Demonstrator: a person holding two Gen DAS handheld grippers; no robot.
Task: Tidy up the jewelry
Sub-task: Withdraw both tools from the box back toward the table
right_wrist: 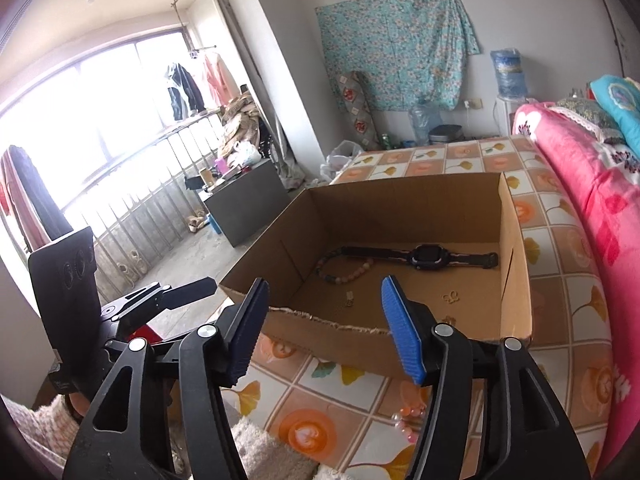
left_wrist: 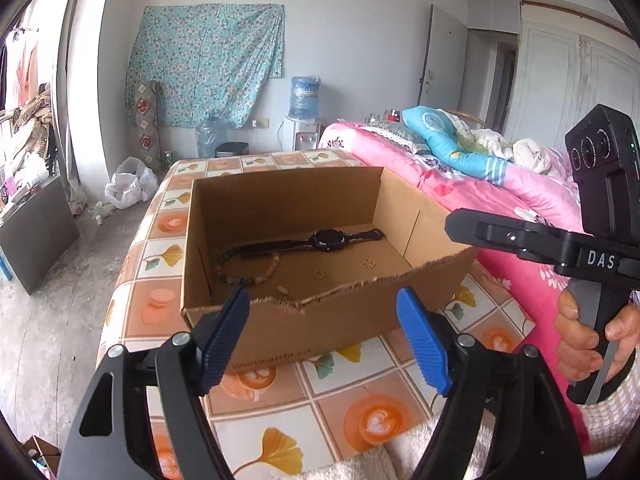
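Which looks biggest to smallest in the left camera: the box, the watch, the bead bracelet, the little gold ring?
1. Cardboard box
2. Watch
3. Bead bracelet, coiled, so it covers less length than the flat watch
4. Gold ring, by far the tiniest

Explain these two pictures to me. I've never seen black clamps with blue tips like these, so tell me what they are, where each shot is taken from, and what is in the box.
No robot here: a person holds a hand-squeezed gripper in each hand, with a camera on each looking along its two blue-padded fingers. One picture looks out from the left gripper, with the right hand at the edge; the other looks out from the right gripper. Both stand open and hold nothing. Ahead, on a patterned tablecloth, sits an open cardboard box. Inside lie a dark watch, a bead bracelet, a small ring and some small gold pieces. A pink bead piece lies outside the box.
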